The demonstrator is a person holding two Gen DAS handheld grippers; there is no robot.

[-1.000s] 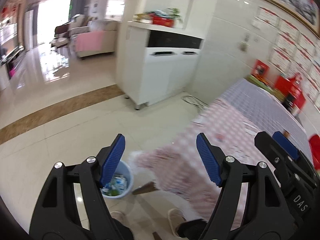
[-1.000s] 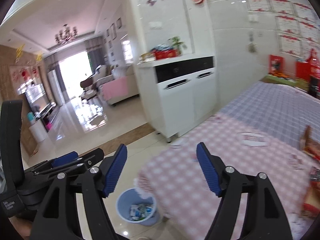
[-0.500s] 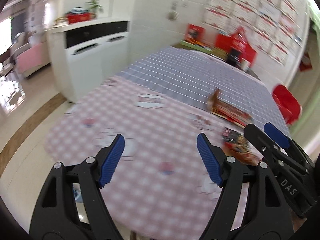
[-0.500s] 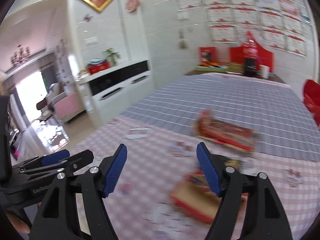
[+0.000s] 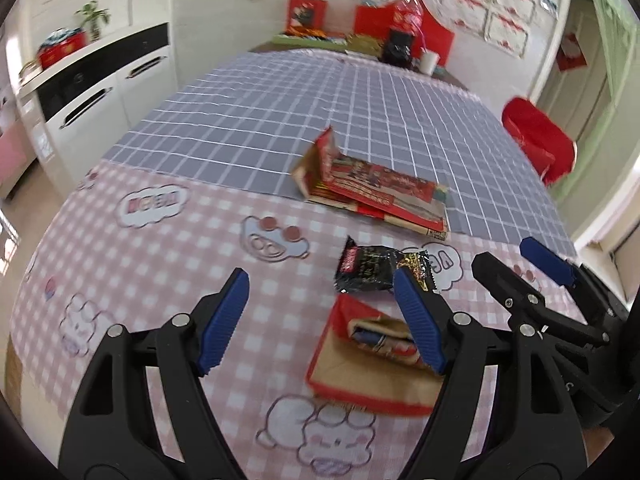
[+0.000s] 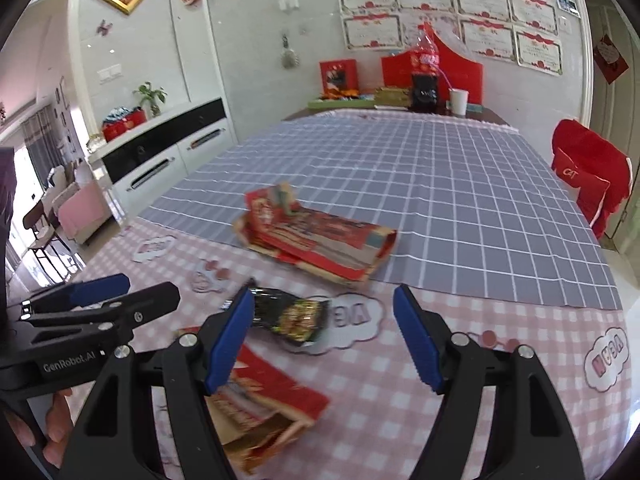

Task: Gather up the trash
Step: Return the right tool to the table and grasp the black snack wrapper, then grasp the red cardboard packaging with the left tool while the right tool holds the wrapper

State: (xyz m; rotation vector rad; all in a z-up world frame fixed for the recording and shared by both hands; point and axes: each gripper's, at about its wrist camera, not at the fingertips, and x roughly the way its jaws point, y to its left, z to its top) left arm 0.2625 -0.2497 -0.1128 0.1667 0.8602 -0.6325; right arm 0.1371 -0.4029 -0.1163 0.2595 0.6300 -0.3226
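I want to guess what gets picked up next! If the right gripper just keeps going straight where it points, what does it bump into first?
Probably the black snack wrapper: it lies just ahead between the open right gripper fingers, on the pink checked tablecloth. Depth is hard to judge.

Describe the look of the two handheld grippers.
Both are black plastic frames with silver screws and two fingers tipped with ribbed blue pads. The left gripper and right gripper look alike. White lettering reading GenRobot.AI marks the left one's side in the right wrist view. No cables show.

Open left hand-held gripper (image 5: 322,322) above red carton (image 5: 360,376), black wrapper (image 5: 370,268).
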